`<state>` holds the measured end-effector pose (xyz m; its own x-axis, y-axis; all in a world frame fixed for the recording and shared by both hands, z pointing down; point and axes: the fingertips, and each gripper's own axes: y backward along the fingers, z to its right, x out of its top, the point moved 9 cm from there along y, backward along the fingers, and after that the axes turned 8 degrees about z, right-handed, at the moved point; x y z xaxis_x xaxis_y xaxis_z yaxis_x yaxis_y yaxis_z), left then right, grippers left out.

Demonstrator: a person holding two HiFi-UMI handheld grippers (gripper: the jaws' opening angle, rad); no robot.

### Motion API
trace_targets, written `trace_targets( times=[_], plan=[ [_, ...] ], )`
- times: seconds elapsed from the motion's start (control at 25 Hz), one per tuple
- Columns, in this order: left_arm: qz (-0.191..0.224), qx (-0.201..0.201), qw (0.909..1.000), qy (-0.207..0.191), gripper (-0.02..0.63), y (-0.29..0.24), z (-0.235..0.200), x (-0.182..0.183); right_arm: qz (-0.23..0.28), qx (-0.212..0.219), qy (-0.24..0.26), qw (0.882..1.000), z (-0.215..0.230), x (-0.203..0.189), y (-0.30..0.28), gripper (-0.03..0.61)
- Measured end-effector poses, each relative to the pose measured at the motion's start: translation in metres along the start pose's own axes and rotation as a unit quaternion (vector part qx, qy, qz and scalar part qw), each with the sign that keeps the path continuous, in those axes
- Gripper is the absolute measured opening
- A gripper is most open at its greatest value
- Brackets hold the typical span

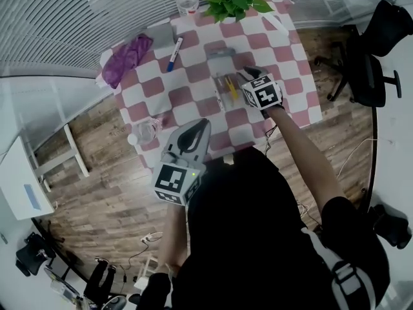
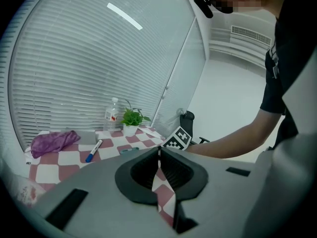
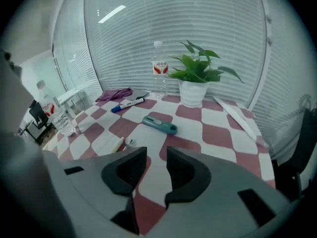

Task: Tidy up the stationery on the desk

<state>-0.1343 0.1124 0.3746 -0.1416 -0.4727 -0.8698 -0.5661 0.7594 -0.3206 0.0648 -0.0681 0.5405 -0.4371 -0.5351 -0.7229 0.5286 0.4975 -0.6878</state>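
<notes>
right gripper (image 3: 156,153): jaws parted to a moderate gap with nothing in it, only cloth showing through. It hangs tilted down over the middle-right of the table.
left gripper (image 2: 159,153): jaws closed tip to tip, holding nothing, at the table's near edge.

Stationery:
- teal utility knife (image 3: 160,124): flat on the cloth, just ahead of the right jaws
- yellow and grey small pieces (image 1: 227,88): just beside the right gripper, too small to identify
- white marker with a blue cap (image 3: 128,104): further out, left of the knife
- grey flat pad (image 1: 161,36): just past the marker, near the far edge
- long white strip (image 3: 238,119): along the right edge

Containers:
- clear crinkled cup (image 3: 64,124): near-left corner, contents can't be made out
- clear plastic bottle with a red label (image 3: 159,66): upright at the far edge
- white pot (image 3: 193,93): just beside the bottle, holds a green leafy plant (image 3: 198,66)

crumpled purple cloth (image 3: 115,93): far-left corner, next to the pad.

Surface: table under a pink-and-white checkered tablecloth (image 3: 218,133).
Room: wood plank floor (image 1: 110,192) and white slatted blinds (image 3: 148,24) behind the table. A black office chair (image 1: 371,63) stands to the right, apart from the table.
</notes>
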Motion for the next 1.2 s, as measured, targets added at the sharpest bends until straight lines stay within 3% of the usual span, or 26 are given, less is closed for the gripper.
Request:
trace_targets(
  times=[0.28,0.6,0.84,1.2],
  plan=[
    [0.020,0.040,0.9989,0.012,0.035,-0.019,0.009,-0.003,0.009,0.054,0.121,0.991,0.020,0.038,-0.031,0.184],
    [0.022,0.098,0.9943,0.035,0.035,-0.038,0.022,-0.007,-0.013,0.138,0.225,0.964,0.027,0.050,-0.078,0.221],
    [0.018,0.139,0.9887,0.051,0.035,-0.038,0.037,-0.011,-0.034,0.183,0.248,0.951,0.030,0.046,-0.099,0.215],
    [0.017,0.160,0.9857,0.050,0.035,-0.033,0.057,-0.017,-0.028,0.188,0.238,0.953,0.032,0.043,-0.096,0.172]
  ],
)
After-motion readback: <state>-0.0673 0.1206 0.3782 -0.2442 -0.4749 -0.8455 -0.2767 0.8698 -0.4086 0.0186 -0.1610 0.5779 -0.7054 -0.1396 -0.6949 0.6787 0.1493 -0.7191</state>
